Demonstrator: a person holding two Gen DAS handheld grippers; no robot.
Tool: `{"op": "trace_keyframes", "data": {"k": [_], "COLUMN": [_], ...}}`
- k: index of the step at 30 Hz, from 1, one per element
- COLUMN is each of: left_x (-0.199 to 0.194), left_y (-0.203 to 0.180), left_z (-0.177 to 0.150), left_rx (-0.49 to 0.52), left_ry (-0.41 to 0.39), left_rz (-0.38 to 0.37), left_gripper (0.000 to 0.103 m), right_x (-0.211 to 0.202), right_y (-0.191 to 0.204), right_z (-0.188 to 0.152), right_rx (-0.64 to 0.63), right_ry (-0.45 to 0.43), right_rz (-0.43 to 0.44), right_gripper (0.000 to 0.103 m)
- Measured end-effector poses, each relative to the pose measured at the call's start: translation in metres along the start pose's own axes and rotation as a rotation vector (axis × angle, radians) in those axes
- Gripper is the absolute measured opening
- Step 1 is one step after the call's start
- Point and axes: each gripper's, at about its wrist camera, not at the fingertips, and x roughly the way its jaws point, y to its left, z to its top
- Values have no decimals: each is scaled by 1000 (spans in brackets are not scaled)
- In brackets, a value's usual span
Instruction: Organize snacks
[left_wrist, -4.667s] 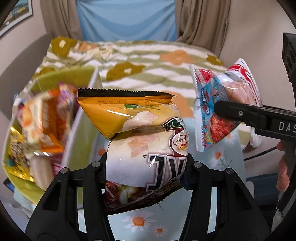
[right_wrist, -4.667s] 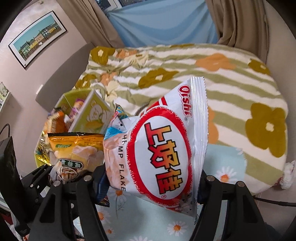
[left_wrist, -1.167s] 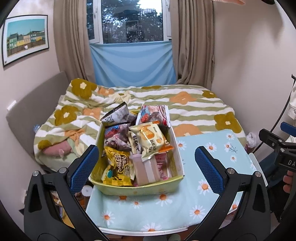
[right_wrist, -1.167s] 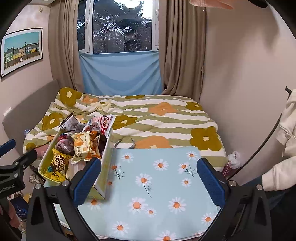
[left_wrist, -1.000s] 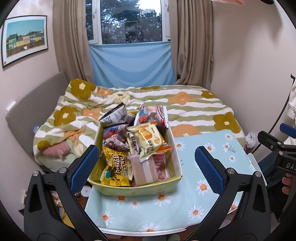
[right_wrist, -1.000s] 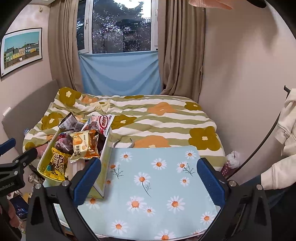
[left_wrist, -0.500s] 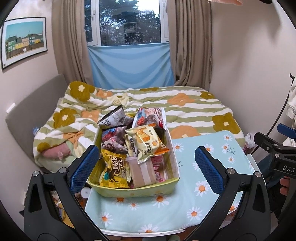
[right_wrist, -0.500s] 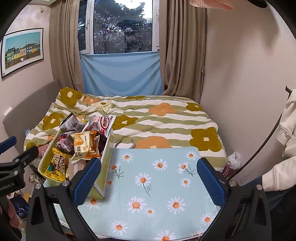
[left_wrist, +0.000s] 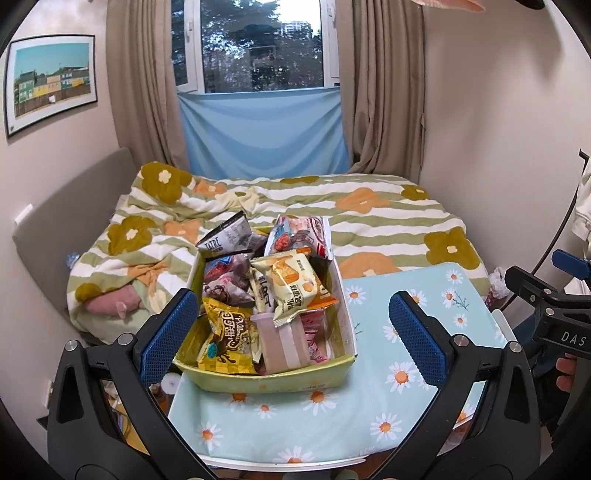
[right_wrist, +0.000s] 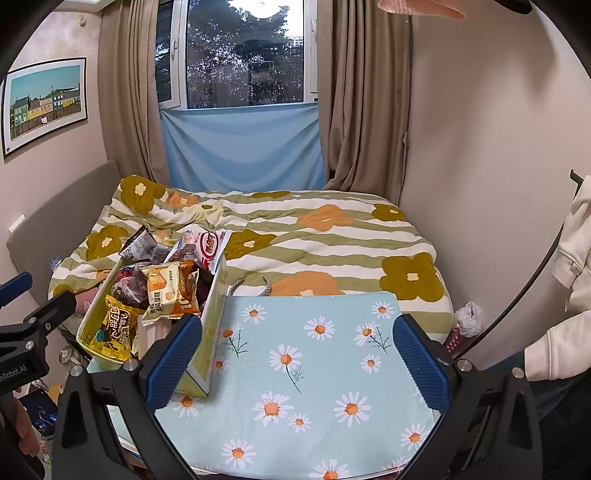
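Note:
A yellow-green box (left_wrist: 280, 380) (right_wrist: 210, 332) stands on the left part of the daisy-print table, filled with several snack packs. On top lie a cream bread pack (left_wrist: 291, 288) (right_wrist: 166, 295), a yellow checkered pack (left_wrist: 225, 339) (right_wrist: 116, 326), a red-and-white Oishi bag (left_wrist: 303, 232) (right_wrist: 210, 245) and a dark bag (left_wrist: 229, 236). My left gripper (left_wrist: 291, 338) hangs open in front of the box, holding nothing. My right gripper (right_wrist: 297, 352) stands open and empty over the table's bare right part.
The table (left_wrist: 399, 398) (right_wrist: 314, 369) has a light blue daisy cloth. Behind it lies a bed with a striped flower blanket (left_wrist: 369, 214) (right_wrist: 314, 236). A person's white sleeve (right_wrist: 554, 343) is at the right edge. Walls close in on both sides.
About five seconds ago each gripper was shut on a snack bag; both bags now lie in the box and both grippers are open, drawn back. Over the last second the views barely shift.

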Motion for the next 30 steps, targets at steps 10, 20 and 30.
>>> {"op": "trace_keyframes", "data": {"k": [10,20,30], "left_x": [-2,-4,-4], "left_y": [0,0,1], "left_z": [-1,-1,-2], "left_rx": [-5,-8,-10], "left_ry": [-2,0,-2], "left_rz": [7,15,19], "left_gripper": [103,103,103], "right_x": [0,0,-1], "right_y": [1,2,7], "right_z": [0,1,2], "right_rx": [-1,-2,-1], "right_ry": [1,0,-5], "right_rz": [2,3,-1], "right_gripper": [103,103,103]}}
